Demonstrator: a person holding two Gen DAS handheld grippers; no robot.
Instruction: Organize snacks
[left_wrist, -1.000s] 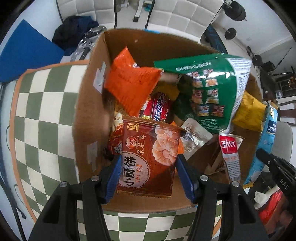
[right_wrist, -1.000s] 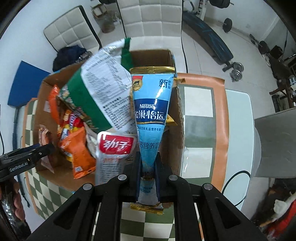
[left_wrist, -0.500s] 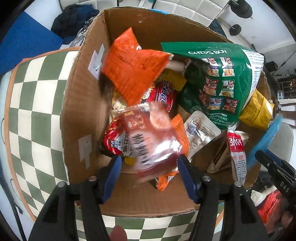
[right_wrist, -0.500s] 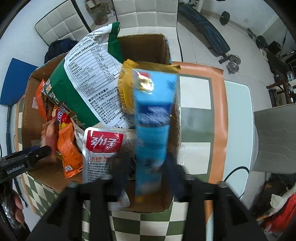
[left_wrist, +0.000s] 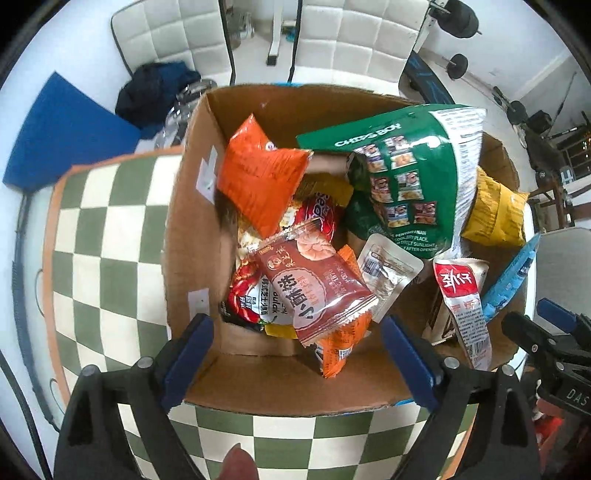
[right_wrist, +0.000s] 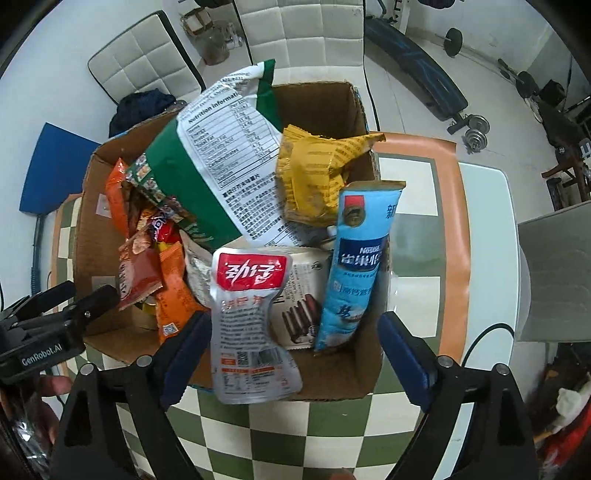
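An open cardboard box (left_wrist: 192, 221) (right_wrist: 85, 240) stands on the checkered tablecloth, crowded with snack packets. A red-brown shrimp cracker packet (left_wrist: 314, 284) lies loose on top of the pile at the box's near left. Above it my left gripper (left_wrist: 297, 358) points down with its jaws opening and nothing touching the pads. A blue Nestle sachet (right_wrist: 358, 258) leans free in the box's right corner. My right gripper (right_wrist: 295, 362) hangs over the near edge, jaws opening, pads clear of the red-and-silver pouch (right_wrist: 251, 325) standing below them.
A big green chips bag (left_wrist: 406, 177) (right_wrist: 221, 155), an orange packet (left_wrist: 258, 173) and a yellow packet (right_wrist: 317, 177) fill the back of the box. The checkered cloth (left_wrist: 103, 240) surrounds the box. White chairs and a blue mat (left_wrist: 70, 129) lie beyond the table.
Both grippers opened wide and let go. The red-brown packet fell onto the pile and the blue sachet dropped to lean in the right corner. The left gripper rose a little.
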